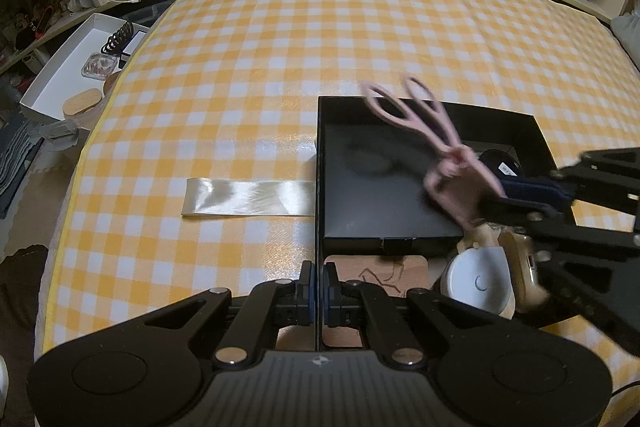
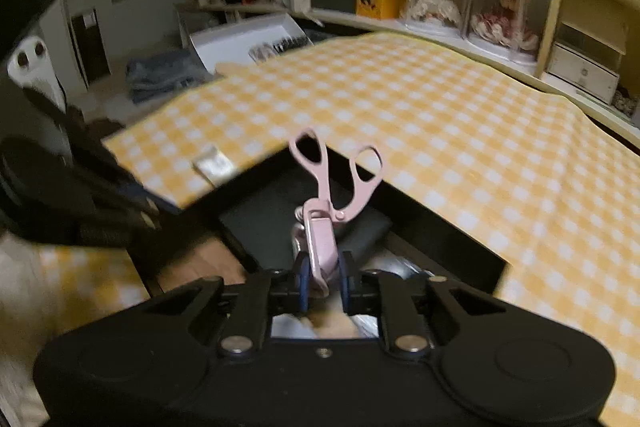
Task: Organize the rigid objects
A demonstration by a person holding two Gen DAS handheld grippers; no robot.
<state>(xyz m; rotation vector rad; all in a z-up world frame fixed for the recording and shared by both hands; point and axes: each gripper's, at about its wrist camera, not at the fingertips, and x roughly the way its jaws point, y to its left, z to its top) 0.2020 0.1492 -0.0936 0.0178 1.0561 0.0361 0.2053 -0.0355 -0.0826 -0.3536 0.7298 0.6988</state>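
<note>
Holding a pink eyelash curler (image 2: 320,223) by its curved clamp end, the right gripper (image 2: 322,285) has its jaws clamped on the metal so the two finger loops stick up and away, which keeps the long handles free of the box walls. The curler hangs over the open black box (image 1: 400,187) on the checked counter (image 1: 280,47), above the flat black insert lying inside it, and it looks blurred in the left view, so it is probably on the move. The left gripper (image 1: 318,291) sits at the box's near left corner with its jaws together on the thin black wall, a sensible way to steady the box while the other hand works over it. Inside the near end lie a wooden coaster (image 1: 372,269) and a round white case (image 1: 476,285); a small black object rests further back. A cream ribbon (image 1: 248,197) trails from the box's left side across the cloth. I judge the curler is being lowered in, though it could equally be coming out.
</note>
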